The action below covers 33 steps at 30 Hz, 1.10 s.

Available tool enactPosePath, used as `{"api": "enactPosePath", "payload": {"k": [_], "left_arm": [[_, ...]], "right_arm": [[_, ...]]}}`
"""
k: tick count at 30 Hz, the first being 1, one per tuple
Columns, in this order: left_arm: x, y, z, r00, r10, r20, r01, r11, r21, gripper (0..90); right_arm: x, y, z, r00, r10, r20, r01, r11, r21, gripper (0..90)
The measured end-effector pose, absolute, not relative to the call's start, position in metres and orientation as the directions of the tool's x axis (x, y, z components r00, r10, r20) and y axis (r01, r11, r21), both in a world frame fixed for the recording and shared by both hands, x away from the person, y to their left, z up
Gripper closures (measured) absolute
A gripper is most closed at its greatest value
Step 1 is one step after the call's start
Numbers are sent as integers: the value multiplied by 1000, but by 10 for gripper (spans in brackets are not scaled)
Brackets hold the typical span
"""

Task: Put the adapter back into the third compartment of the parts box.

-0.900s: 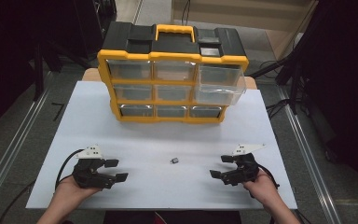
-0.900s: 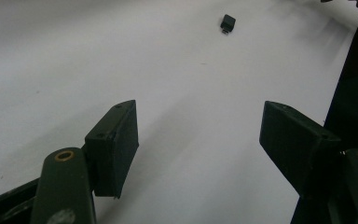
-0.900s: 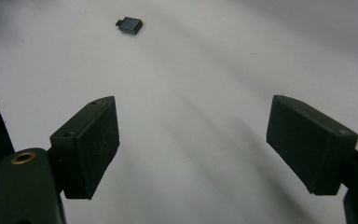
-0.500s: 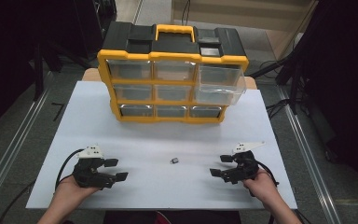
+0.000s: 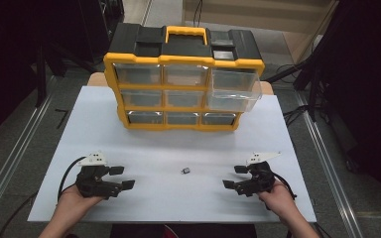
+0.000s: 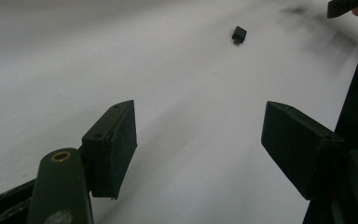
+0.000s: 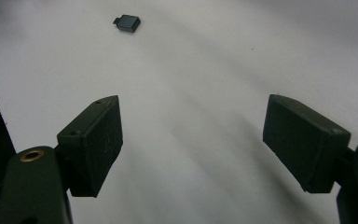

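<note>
From the high view, a tiny dark rectangular plastic piece sits on the white table between the left tool and right tool, near a yellow-framed drawer organizer. Left gripper view: jaws wide apart, nothing in them, piece well ahead. Right gripper view: same deal, gaping and empty, piece up ahead.

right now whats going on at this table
A person sits at a white table with a gripper in each hand. The left gripper and right gripper both rest low on the table, jaws open and empty, pointing inward at a small black part lying between them, untouched. Behind stands a yellow and black drawer organizer, its upper right drawer pulled out.
</note>
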<state>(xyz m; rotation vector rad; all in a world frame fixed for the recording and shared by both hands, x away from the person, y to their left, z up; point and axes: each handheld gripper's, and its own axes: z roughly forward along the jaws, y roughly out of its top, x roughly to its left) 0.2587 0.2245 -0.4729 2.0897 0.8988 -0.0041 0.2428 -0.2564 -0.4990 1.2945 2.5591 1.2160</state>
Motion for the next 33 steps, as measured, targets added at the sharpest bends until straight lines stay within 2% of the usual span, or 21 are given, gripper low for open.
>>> {"api": "enactPosePath", "payload": {"k": [18,22,29,33], "left_arm": [[258,224,-468,738,593,-323,605,-367,707,284],[259,220,-466,745,595,-301,591,-381,711,284],[262,210,-464,764,543,-350,593,-376,712,282],[266,204,-460,777,531,-337,580,-398,711,282]], "right_arm": [[243,-253,-498,-658,687,310,671,347,655,181],[243,-252,-498,-662,684,308,668,350,657,181],[243,-252,-497,-671,670,317,664,353,660,181],[243,-251,-497,-672,671,314,663,355,659,181]]}}
